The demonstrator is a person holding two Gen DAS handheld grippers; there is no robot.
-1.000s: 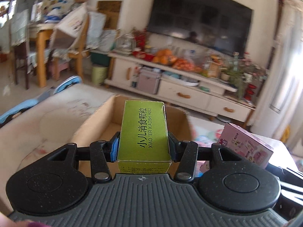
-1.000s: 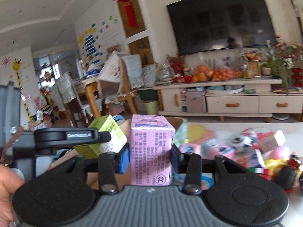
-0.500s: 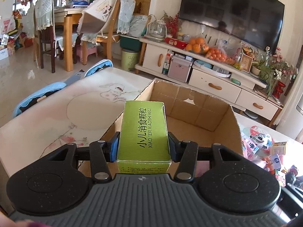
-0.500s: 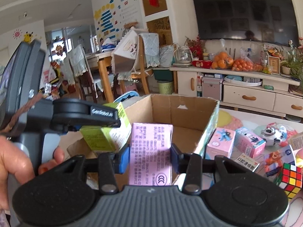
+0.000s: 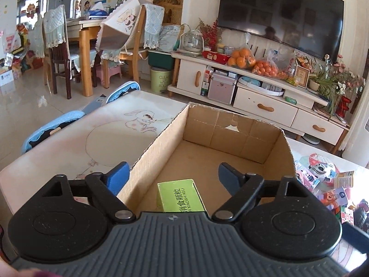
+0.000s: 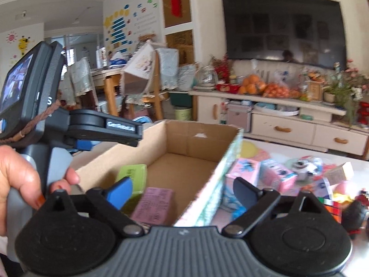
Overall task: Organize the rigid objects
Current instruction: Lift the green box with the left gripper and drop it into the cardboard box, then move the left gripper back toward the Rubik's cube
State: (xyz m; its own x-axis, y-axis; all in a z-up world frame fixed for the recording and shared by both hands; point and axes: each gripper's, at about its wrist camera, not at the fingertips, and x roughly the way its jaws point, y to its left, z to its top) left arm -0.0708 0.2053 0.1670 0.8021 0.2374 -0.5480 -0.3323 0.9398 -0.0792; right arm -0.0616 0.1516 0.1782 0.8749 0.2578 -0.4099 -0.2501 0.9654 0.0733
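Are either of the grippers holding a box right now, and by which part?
Neither. Both grippers' jaws have just been opening: the left gripper and right gripper hold nothing; the green box and pink box lie in the cardboard box.

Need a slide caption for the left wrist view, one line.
Left gripper, jaws just opened, hovers over the cardboard box with the green box lying released inside.

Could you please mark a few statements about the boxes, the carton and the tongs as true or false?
1. The green box lies inside the cardboard carton. True.
2. The left tongs grip the green box. False: they stand open, having just opened; nothing is between them.
3. The pink box lies in the carton. True.
4. The right tongs are shut. False: open, just opened.
5. The carton is full. False: mostly bare floor.
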